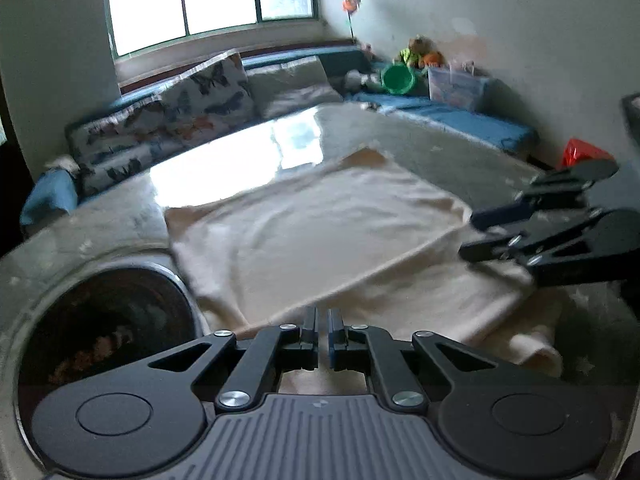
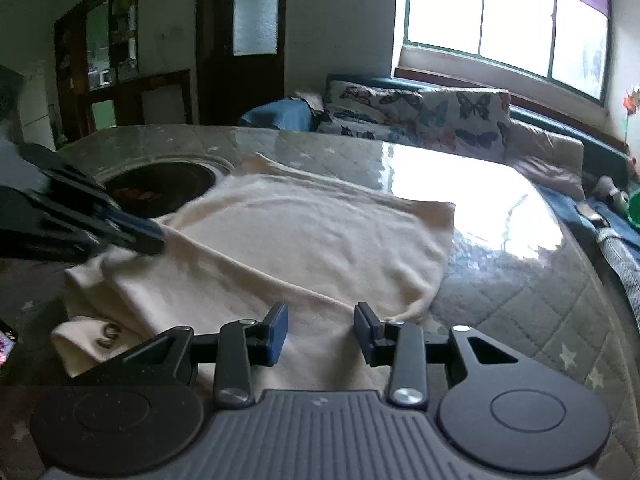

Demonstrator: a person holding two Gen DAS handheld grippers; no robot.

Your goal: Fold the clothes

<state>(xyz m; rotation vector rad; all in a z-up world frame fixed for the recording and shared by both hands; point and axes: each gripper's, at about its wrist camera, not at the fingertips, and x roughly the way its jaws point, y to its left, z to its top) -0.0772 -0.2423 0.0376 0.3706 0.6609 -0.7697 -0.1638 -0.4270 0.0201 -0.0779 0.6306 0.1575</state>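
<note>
blur hides whether left gripper point(image 1: 323, 334) pinches cream garment point(image 1: 312, 236).

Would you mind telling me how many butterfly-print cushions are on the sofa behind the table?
2: one butterfly cushion on the left by the blue cloth, the other to its right beside a plain cushion. More may be hidden.

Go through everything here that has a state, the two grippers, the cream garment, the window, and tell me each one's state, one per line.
left gripper: jaws nearly shut at the near edge of the cloth; whether it pinches fabric cannot be told.
right gripper: open, over the cloth's near edge.
cream garment: lying on the table, partly folded, one layer laid over another.
table: covered with a quilted, glossy cover.
window: appears shut, bright daylight.
</note>
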